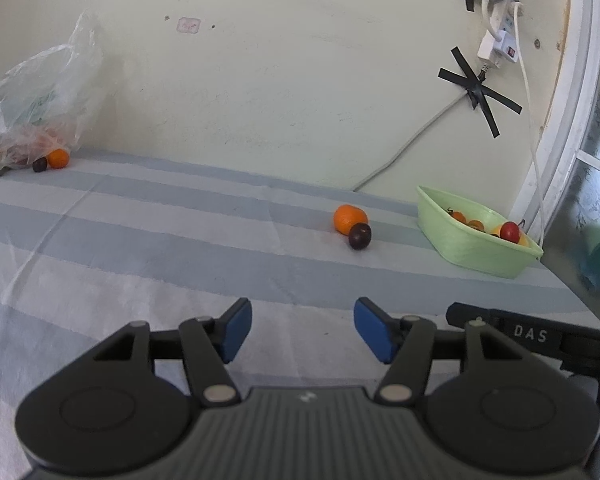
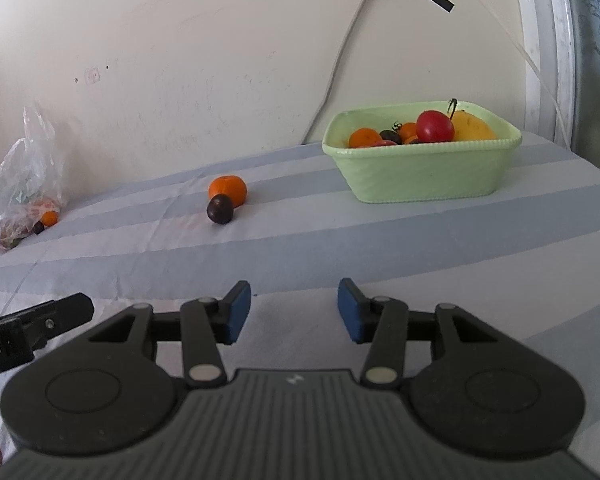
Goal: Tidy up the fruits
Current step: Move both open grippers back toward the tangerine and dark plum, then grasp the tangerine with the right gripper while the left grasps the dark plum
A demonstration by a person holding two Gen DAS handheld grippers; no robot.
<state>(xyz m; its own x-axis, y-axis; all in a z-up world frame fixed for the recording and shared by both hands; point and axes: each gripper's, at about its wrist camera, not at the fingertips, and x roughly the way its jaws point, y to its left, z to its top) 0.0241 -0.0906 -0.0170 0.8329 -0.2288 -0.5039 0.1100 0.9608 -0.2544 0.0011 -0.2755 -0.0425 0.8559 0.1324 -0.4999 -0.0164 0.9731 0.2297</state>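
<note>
Fruit waits on a striped bench, both grippers empty.
Left wrist view: the left gripper (image 1: 303,328) hangs with jaws apart; an orange (image 1: 349,219) touches a plum (image 1: 359,236), near the green basket (image 1: 460,240). Right wrist view: the right gripper (image 2: 294,310), jaws apart, faces the same pair.

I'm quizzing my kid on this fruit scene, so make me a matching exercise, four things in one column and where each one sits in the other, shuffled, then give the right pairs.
Things:
1. red fruit
2. dark plum
3. plastic bag
4. left gripper

Places:
A. far left on the cloth, against the wall
B. near edge, jaws open over bare striped cloth
C. inside the green basket
D. on the cloth, touching the front of an orange

Pairs: 1-C, 2-D, 3-A, 4-B
</note>
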